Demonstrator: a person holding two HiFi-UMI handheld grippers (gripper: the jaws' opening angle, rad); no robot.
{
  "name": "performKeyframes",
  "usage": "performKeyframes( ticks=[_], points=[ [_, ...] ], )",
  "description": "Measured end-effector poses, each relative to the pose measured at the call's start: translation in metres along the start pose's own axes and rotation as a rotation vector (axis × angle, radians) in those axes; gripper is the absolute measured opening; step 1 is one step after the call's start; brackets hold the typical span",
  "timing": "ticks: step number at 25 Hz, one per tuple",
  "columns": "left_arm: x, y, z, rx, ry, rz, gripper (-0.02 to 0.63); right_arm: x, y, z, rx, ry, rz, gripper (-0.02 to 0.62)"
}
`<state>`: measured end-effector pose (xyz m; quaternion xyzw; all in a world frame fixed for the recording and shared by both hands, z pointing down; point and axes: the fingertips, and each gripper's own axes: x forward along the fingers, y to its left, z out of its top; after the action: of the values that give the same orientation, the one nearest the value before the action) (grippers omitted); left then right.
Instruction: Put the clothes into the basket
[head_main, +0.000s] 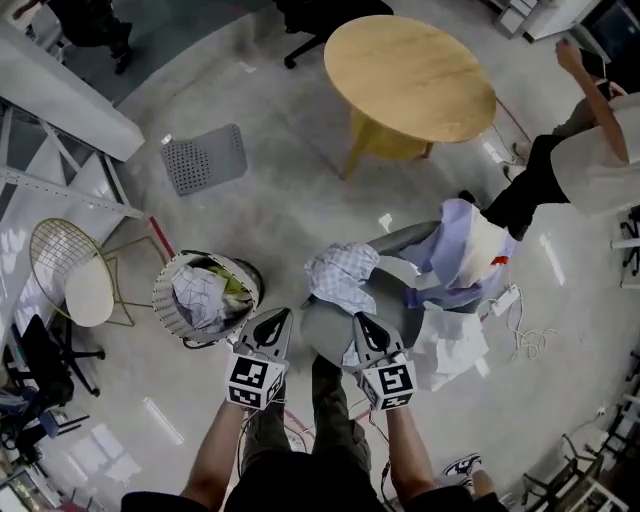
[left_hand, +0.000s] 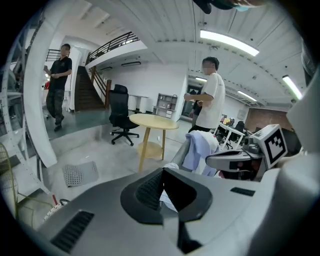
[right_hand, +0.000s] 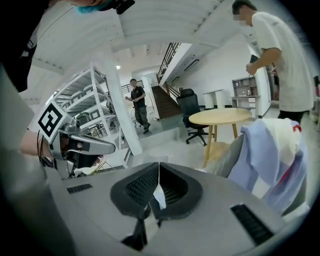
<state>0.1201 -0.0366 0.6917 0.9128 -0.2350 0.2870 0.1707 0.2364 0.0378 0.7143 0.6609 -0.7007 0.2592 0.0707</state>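
Observation:
A round wire basket stands on the floor at the left, holding crumpled light clothes. To its right is a grey chair. On it lie a checked cloth, a lavender shirt over the back, and a white cloth hanging at its side. My left gripper hangs shut between basket and chair, with nothing in it. My right gripper is shut over the seat, just below the checked cloth. In the gripper views the left gripper and right gripper both show pads closed together.
A round wooden table stands beyond the chair. A person is at the right, and a power strip with cables lies on the floor there. A wire chair and white shelving are at the left, a grey mat farther back.

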Motion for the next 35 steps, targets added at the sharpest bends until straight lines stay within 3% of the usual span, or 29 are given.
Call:
performKeyframes(
  ticks=[12,14,19,35],
  points=[
    [0.045,0.015,-0.059,-0.076,0.071,0.045,0.006,0.076,-0.044,-0.065,-0.031,0.084,0.060,0.043],
    [0.045,0.015,-0.062,-0.092,0.076,0.048,0.006,0.085,-0.050,-0.074,0.004,0.106,0.072,0.225],
    [0.048,0.017,-0.065,-0.112,0.081,0.055,0.006,0.107,-0.074,-0.090,0.060,0.137,0.033,0.321],
    [0.056,0.028,-0.087,-0.147,0.116,0.071,0.006,0.151,-0.092,-0.126,0.066,0.245,0.019,0.339]
  ],
)
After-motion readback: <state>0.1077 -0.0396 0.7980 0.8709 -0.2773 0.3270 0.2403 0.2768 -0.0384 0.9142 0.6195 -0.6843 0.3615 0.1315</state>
